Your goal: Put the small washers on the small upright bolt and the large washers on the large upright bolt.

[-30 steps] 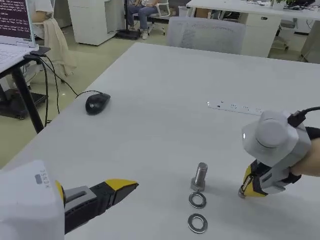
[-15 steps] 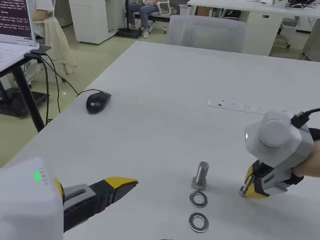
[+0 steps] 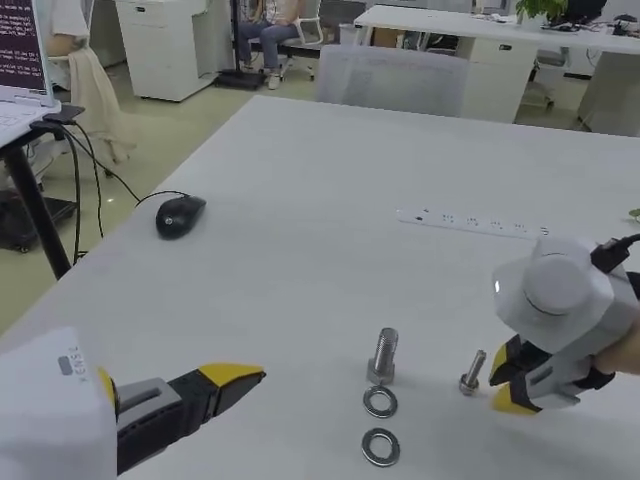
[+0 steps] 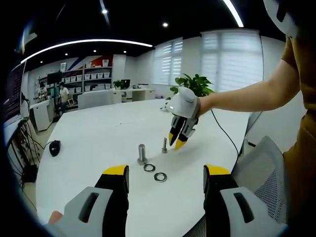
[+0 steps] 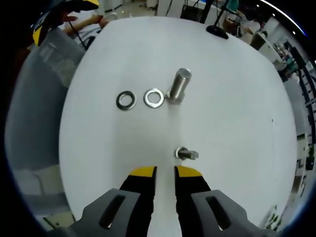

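Small bolt [image 5: 185, 154] stands upright on the table [image 3: 330, 180], just ahead of the right gripper [image 5: 165, 172] and clear of its jaws, which are slightly apart and empty. Large bolt [image 5: 178, 85] stands farther ahead. Two washers [image 5: 154, 97] lie flat in a row to its left, the nearer one just beside its base. Bare tabletop surrounds the group.

The left gripper view shows the left gripper [image 4: 167, 172], jaws wide apart and empty, well short of the washers. The head view adds a mouse [image 3: 180, 214] and a power strip [image 3: 470, 223] far beyond.

Half a second earlier the small bolt sat at the right gripper's tips.
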Demonstrator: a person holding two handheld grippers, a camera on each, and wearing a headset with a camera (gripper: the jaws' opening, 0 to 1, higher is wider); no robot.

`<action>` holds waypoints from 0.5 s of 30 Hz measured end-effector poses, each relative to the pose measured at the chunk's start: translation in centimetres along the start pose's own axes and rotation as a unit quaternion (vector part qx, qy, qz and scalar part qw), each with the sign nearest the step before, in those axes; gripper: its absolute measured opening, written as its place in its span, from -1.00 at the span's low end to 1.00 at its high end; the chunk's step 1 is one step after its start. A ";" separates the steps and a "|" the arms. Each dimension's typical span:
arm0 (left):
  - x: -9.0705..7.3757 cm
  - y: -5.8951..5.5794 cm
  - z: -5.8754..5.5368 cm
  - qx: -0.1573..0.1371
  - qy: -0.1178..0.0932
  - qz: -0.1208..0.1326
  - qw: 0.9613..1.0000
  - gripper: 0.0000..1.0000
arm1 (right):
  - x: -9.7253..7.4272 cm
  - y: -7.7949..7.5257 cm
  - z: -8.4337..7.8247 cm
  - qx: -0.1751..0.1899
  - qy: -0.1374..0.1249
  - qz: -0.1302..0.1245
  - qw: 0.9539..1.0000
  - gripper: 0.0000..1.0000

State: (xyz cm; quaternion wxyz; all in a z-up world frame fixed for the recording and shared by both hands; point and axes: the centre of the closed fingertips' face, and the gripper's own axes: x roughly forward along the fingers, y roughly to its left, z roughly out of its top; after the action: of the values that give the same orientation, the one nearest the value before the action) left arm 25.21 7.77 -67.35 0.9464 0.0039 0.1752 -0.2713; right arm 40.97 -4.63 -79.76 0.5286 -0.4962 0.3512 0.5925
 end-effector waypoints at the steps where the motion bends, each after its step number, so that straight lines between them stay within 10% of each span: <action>1: 0.0 -0.1 0.0 0.001 0.000 -0.001 1.000 0.20 | 0.1 0.2 0.0 0.000 0.000 0.001 1.000 -0.69; 15: -0.6 -0.5 0.3 0.006 -0.006 -0.005 1.000 0.20 | 2.0 4.3 3.1 -0.025 -0.008 0.034 0.999 -0.69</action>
State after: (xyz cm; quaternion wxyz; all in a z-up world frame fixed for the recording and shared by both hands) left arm 24.59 7.62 -66.87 0.9460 0.0072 0.1679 -0.2771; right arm 36.19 -2.05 -81.33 0.4980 -0.4921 0.3489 0.6229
